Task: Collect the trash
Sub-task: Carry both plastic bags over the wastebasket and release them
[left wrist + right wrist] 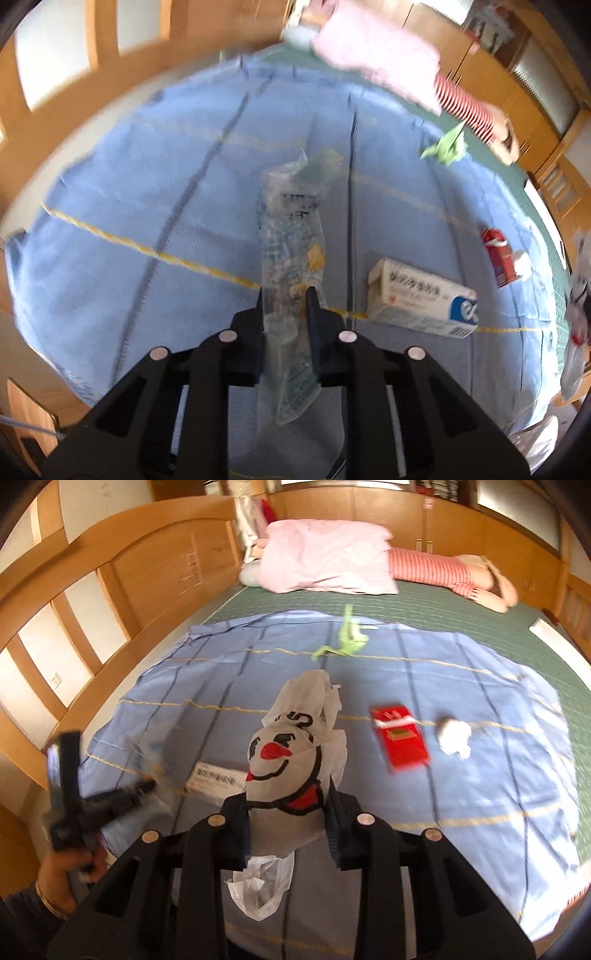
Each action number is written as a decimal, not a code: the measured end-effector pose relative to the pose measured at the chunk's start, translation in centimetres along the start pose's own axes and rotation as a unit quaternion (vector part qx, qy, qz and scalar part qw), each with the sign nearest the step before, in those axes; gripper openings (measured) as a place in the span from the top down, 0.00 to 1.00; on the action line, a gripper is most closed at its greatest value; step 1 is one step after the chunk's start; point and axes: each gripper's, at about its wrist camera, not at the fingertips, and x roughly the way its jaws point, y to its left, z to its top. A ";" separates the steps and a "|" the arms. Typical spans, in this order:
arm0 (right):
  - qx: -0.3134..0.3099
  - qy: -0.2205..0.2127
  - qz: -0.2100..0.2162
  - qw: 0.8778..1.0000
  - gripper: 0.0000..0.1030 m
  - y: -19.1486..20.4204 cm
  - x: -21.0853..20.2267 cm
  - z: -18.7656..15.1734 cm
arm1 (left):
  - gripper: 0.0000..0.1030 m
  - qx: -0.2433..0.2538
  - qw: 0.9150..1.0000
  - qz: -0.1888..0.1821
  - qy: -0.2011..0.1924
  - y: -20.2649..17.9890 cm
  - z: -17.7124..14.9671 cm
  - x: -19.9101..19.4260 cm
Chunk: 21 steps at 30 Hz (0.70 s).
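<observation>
Wood-panelled bedroom, bed with green mattress cover, blue sheet with yellow and dark lines spread on it. Left gripper: fingers closed on a clear plastic wrapper, wrapper hangs between them above the sheet, motion blur. Right of it on the sheet: white box lying flat, then red carton, tissue ball just beside it. Green paper scrap farther back near the sheet edge. Right gripper: fingers clamped on a white plastic bag with a clown face print, bag bunched upward and trailing below. Pink pillow and striped cloth at the head of the bed.
</observation>
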 end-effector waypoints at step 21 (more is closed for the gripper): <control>0.021 -0.122 -0.018 0.992 0.69 -2.4 -14.4 -10.8 | 0.80 0.156 0.963 -0.002 -0.219 -10.8 -11.1 -25.1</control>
